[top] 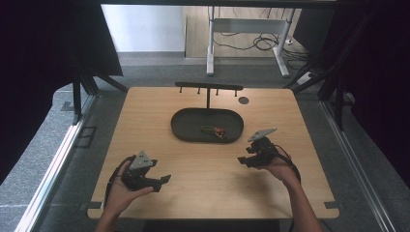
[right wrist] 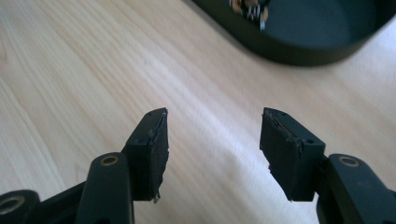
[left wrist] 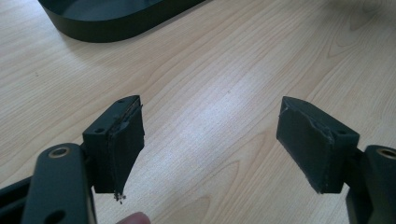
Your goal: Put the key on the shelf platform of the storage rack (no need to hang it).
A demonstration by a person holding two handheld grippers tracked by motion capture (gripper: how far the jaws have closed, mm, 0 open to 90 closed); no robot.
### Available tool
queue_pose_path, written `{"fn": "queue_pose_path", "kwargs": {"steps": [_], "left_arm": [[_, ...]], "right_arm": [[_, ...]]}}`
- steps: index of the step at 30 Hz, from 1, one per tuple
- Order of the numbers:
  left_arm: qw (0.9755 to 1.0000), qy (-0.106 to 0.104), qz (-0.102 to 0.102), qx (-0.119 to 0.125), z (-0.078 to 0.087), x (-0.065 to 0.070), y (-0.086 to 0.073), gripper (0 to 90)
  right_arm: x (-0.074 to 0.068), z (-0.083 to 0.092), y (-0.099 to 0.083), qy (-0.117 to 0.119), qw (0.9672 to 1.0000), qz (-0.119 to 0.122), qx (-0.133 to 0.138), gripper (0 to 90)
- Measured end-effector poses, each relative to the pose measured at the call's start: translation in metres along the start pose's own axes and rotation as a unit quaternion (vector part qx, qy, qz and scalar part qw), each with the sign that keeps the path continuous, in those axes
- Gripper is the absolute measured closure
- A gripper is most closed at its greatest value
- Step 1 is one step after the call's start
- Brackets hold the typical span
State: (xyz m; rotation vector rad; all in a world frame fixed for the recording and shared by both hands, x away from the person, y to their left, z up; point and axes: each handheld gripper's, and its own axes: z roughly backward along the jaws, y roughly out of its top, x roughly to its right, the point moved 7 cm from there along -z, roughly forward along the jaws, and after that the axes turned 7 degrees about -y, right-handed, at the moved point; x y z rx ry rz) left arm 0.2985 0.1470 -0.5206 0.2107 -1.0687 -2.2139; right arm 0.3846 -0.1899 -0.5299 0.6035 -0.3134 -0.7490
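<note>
A black oval tray (top: 186, 126) lies at the middle of the wooden table, with a small bundle of coloured bits (top: 214, 131) inside it toward the right. Behind it stands a black T-shaped rack (top: 208, 88) with short pegs. My left gripper (top: 163, 181) rests low at the front left, held in a hand, jaws wide apart with bare wood between them (left wrist: 210, 140). My right gripper (top: 243, 160) hovers just in front of the tray's right end, pointing left, jaws apart and empty (right wrist: 212, 140). The tray's rim (right wrist: 299, 53) and the small coloured bits (right wrist: 250, 9) show ahead of it.
A small dark round mark (top: 243, 100) sits on the table at the back right. Dark curtains and frame bars flank both sides. A white desk frame (top: 249, 29) with cables stands on the floor beyond the table.
</note>
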Motion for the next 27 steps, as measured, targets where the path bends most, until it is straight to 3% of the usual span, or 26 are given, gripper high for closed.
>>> {"fn": "queue_pose_path", "kwargs": {"steps": [9,11,22,27], "left_arm": [[1.0,0.004,0.003,0.0,0.0,-0.001,0.0,23.6],[1.0,0.004,0.0,-0.002,0.0,-0.001,0.0,23.6],[1.0,0.0,-0.003,-0.004,-0.003,0.002,0.0,23.6],[1.0,0.001,-0.003,-0.004,-0.002,0.001,0.0,23.5]], "right_arm": [[-0.005,0.007,-0.044,0.001,0.999,-0.033,0.029,43.5],[-0.005,0.005,-0.049,0.001,0.9994,-0.031,0.017,43.1],[-0.004,0.005,-0.053,-0.011,0.999,-0.03,0.032,43.1],[-0.002,0.007,-0.054,-0.021,0.9984,-0.035,0.039,38.7]]}}
